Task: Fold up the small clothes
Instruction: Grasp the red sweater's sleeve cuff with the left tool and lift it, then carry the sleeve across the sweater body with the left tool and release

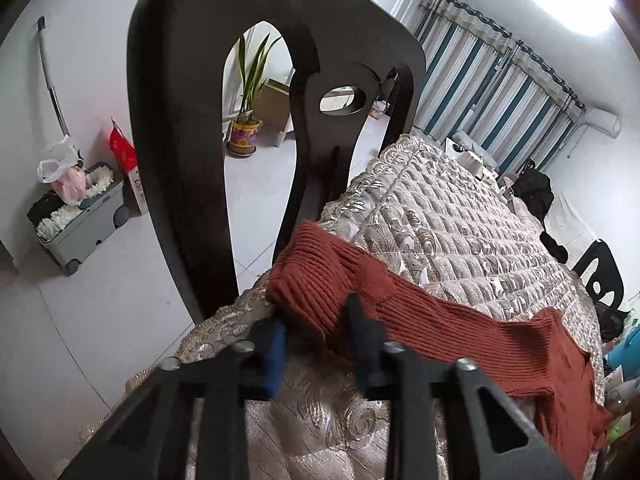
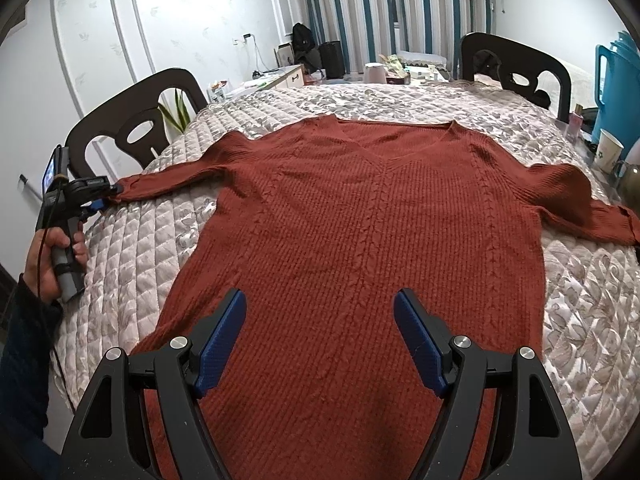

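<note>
A rust-red ribbed V-neck sweater (image 2: 360,216) lies flat, front up, on the quilted tablecloth, sleeves spread to both sides. My right gripper (image 2: 320,320) hovers open over the sweater's lower middle, blue pads wide apart, holding nothing. My left gripper (image 2: 105,196) is at the cuff of the left sleeve, at the table's left edge. In the left wrist view its jaws (image 1: 316,320) stand around the sleeve cuff (image 1: 308,272), with the cuff between the fingers; the fingers look partly closed on it.
A quilted beige cloth (image 2: 580,320) covers the round table. Dark wooden chairs stand at the left (image 2: 132,128) and far right (image 2: 516,68); one chair back (image 1: 180,120) is close to my left gripper. Cups and a blue jug (image 2: 616,92) sit at the right edge.
</note>
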A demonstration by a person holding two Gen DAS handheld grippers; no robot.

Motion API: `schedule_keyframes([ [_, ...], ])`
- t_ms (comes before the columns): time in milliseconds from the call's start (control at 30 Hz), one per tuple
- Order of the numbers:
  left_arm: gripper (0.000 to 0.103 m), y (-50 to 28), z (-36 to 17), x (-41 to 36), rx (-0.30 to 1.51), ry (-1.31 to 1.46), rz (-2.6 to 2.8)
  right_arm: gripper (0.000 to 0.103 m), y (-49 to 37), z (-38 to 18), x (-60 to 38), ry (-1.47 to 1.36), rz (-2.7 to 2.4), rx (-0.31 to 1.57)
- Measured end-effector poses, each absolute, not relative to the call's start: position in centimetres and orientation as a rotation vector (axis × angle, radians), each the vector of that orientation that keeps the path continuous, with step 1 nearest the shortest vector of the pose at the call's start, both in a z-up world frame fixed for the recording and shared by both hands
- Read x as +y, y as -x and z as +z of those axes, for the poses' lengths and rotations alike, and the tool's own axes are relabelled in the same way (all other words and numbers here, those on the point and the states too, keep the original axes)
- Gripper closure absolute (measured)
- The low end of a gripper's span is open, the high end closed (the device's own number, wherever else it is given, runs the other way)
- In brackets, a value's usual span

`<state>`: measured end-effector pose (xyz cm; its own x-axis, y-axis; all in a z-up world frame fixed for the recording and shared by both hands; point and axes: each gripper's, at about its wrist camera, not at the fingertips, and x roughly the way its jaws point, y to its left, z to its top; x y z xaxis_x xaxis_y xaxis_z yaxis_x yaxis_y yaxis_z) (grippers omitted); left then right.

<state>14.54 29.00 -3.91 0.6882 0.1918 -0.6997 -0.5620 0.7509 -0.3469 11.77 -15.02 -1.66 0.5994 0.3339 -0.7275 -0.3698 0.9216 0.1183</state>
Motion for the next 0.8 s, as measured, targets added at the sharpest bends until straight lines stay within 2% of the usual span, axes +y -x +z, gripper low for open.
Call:
schedule_keyframes([
  [100, 0.090, -14.4, -3.0, 28.4, 0.680, 0.555, 0.430, 0.027, -11.8, -1.6, -15.0, 0.043, 0.414, 0.828],
  [400, 0.092, -16.4, 4.0, 22.5, 0.567, 0.414, 0.223, 0.027, -11.5, -1.6, -16.7, -0.014, 0.406, 0.815],
  [633, 0.092, -21.2, 8.6, 11.2, 0.512, 0.257, -0.044, 0.027, -10.7, -1.4, -19.4, -0.062, 0.370, 0.794],
  [800, 0.092, -24.2, 7.5, 2.6, 0.571, 0.191, -0.235, 0.027, -10.1, -1.6, -22.4, -0.111, 0.315, 0.790],
])
